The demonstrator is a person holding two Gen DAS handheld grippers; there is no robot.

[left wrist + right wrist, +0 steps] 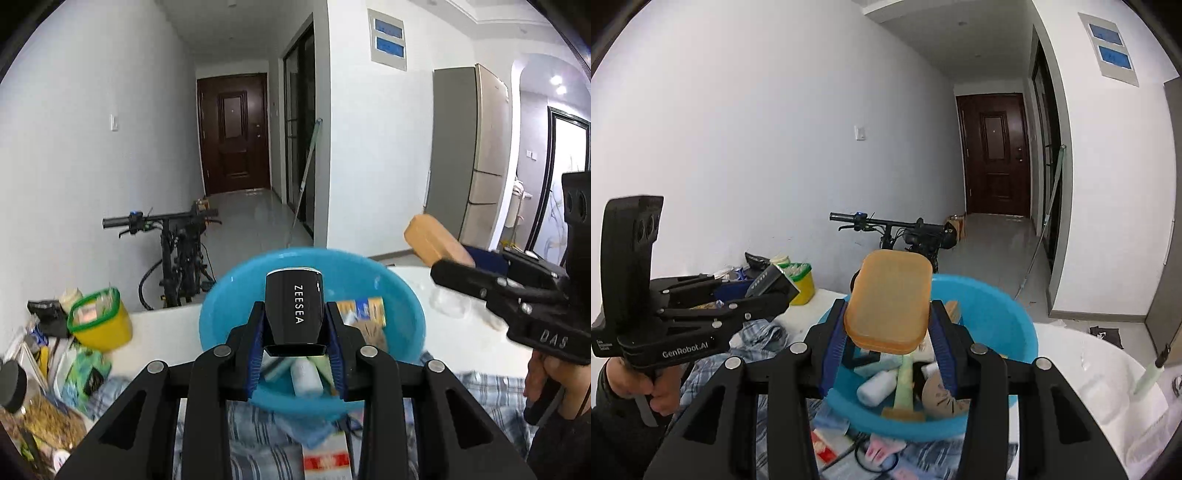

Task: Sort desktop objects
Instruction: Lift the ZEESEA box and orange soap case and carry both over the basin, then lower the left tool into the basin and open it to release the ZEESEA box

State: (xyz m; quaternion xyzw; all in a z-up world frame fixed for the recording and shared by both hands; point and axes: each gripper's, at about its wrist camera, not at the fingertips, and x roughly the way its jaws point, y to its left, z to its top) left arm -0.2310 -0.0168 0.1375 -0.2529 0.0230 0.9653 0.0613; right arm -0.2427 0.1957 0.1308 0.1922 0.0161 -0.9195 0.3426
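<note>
Left gripper: the left gripper (295, 328) clamps a black box lettered ZEESEA (294, 310) between its blue-padded fingers (255, 354), jaws closed to the box's width; the box hangs over the blue basin (218, 314).
Right gripper: the right gripper (888, 332) pinches an orange translucent soap case (888, 299), jaws narrowed to its sides; the case is held above the basin's near half.
Cross view: from the left wrist camera the right gripper appears at the right edge with the case jutting from its tip, above the white tabletop (461, 332) just beside the basin.
Basin: it sits on the tabletop, partly over a blue plaid cloth (251, 443), and holds a white bottle (877, 386), a pale green tube (903, 384) and a yellow-and-blue packet (364, 308).
Left of basin: a yellow tub with a green rim (101, 319) stands among blurred clutter.
Background: a black bicycle (177, 254) stands behind the table; a dark wooden door (232, 133) closes the hallway.
</note>
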